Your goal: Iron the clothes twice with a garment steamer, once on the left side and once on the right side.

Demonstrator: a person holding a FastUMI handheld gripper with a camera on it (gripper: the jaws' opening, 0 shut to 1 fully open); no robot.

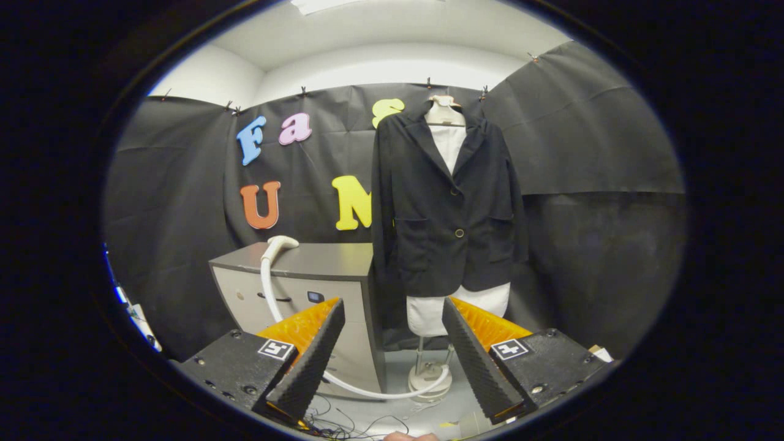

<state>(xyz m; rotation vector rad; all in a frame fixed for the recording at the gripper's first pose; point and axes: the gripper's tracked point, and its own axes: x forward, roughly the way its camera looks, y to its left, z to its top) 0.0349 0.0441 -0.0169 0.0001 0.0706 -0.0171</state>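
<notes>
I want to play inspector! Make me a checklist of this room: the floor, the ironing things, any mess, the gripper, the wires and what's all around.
Surface: pale floor, where the cabinet and mannequin stand.
Job's things: dark jacket buttoned on a white mannequin, beyond the fingers; steamer head lying on top of the grey cabinet, its white hose curving down to the floor by the mannequin's stand.
Clutter: small bits on the floor near the fingers, too small to tell.
Grippers: gripper open, holding nothing.
Cables: thin dark wires loose on the floor below the fingers.
Surroundings: black cloth walls, white ceiling.
</notes>
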